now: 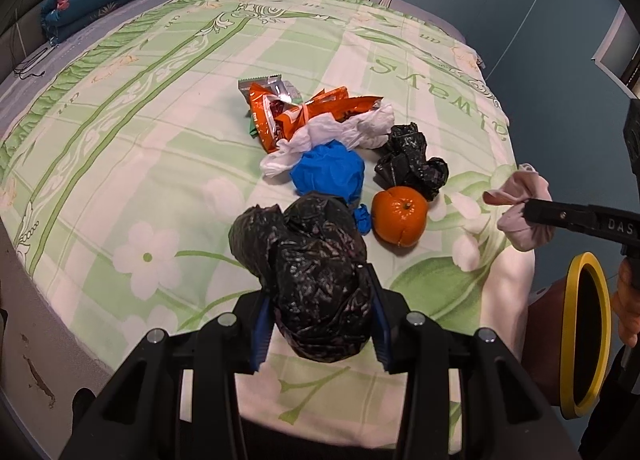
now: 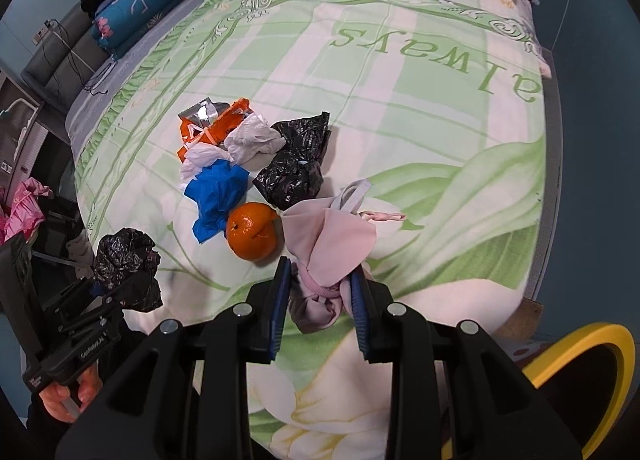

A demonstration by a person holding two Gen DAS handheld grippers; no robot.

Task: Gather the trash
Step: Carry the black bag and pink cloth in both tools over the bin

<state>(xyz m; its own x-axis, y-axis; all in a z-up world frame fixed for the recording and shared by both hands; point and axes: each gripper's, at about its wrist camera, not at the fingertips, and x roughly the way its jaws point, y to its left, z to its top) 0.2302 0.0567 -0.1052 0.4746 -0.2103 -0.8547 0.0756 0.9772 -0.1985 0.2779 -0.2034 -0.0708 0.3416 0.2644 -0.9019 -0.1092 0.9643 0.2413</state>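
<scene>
Both tongs grip trash: left tongs (image 1: 320,324) black bag (image 1: 316,280), right tongs (image 2: 322,300) pink cloth (image 2: 328,248).

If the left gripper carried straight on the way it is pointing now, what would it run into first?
Probably the blue plastic bag. The left gripper, shut on a crumpled black bag, points up the bed toward it, with the orange just to the right of that line. Depth is uncertain; it may pass above them.

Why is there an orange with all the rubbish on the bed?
That does look odd. The whole orange sits beside crumpled bags and wrappers, though its skin looks split. The pink cloth in the right gripper looks like clothing, not rubbish.
</scene>
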